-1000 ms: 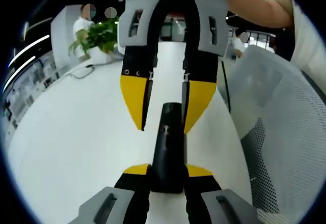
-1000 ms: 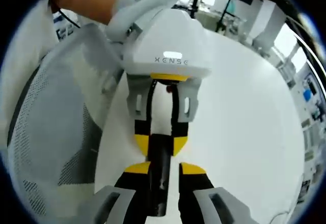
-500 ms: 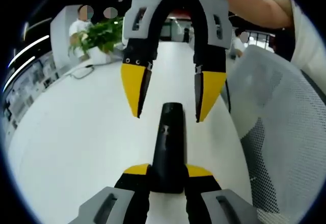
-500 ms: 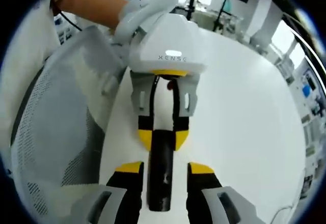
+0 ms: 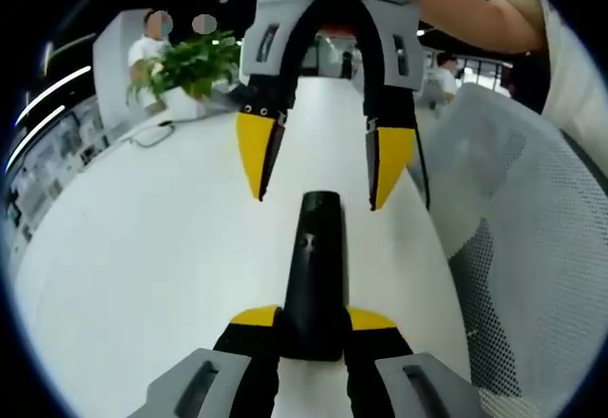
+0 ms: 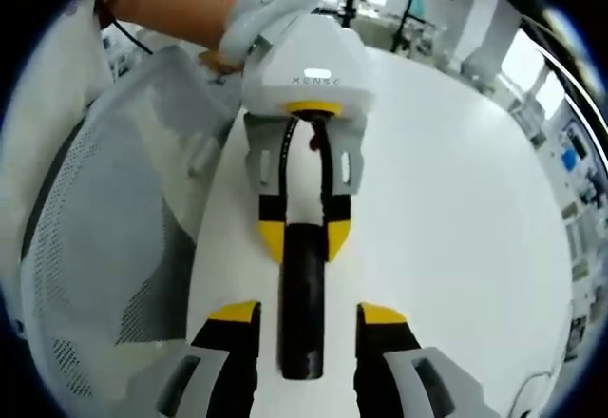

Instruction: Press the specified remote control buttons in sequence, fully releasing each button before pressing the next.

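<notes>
remote control (image 5: 313,275) clamped in the left hand-held gripper (image 5: 313,318); right hand-held gripper (image 6: 307,315) spread wide, clear of it.

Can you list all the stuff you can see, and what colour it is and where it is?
Remote: one, black, lying on the table, clamped at one end by the left hand-held gripper.
Table: one, white, under everything.
Chair: one, white mesh, beside the table.
Plant: one, green, in a white pot at the table's far end.
Cable: one, dark, near the plant.
Person: one, in white, behind the plant.
Left hand-held gripper: yellow tips, shut on the remote.
Right hand-held gripper: yellow tips, open, either side of the remote's other end.
</notes>
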Demonstrator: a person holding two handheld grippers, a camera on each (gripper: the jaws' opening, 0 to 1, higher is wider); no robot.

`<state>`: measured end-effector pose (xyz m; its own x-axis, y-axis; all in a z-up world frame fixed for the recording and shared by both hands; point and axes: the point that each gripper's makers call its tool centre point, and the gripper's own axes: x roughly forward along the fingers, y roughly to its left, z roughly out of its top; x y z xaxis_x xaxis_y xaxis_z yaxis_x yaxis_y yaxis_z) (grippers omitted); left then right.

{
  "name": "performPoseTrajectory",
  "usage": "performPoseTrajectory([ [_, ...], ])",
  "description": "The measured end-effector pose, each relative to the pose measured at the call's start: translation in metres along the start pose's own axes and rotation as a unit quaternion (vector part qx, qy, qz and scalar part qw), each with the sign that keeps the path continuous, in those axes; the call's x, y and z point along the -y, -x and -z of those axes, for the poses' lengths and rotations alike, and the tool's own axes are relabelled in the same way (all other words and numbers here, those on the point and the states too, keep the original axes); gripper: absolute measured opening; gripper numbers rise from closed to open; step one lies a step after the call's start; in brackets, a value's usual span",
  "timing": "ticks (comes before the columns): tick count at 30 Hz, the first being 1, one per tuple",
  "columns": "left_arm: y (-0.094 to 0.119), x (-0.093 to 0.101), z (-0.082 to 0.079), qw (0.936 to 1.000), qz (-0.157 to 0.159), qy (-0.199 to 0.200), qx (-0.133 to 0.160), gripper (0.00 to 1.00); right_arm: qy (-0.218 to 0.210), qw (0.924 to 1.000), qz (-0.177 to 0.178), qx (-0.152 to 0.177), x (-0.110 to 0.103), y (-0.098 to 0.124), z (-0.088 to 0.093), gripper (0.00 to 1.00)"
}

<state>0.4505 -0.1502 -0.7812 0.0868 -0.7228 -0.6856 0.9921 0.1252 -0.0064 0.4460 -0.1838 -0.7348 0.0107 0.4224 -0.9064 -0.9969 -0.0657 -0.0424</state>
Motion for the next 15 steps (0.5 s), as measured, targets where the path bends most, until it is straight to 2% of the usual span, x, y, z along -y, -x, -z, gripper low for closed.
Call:
performPoseTrajectory([
  [15,0.0,0.0,0.0,1.0,0.001,0.0,-0.001,0.24,-0.015,0.9999,0.001,-0.005,-0.001,0.003,0.015,0.4],
])
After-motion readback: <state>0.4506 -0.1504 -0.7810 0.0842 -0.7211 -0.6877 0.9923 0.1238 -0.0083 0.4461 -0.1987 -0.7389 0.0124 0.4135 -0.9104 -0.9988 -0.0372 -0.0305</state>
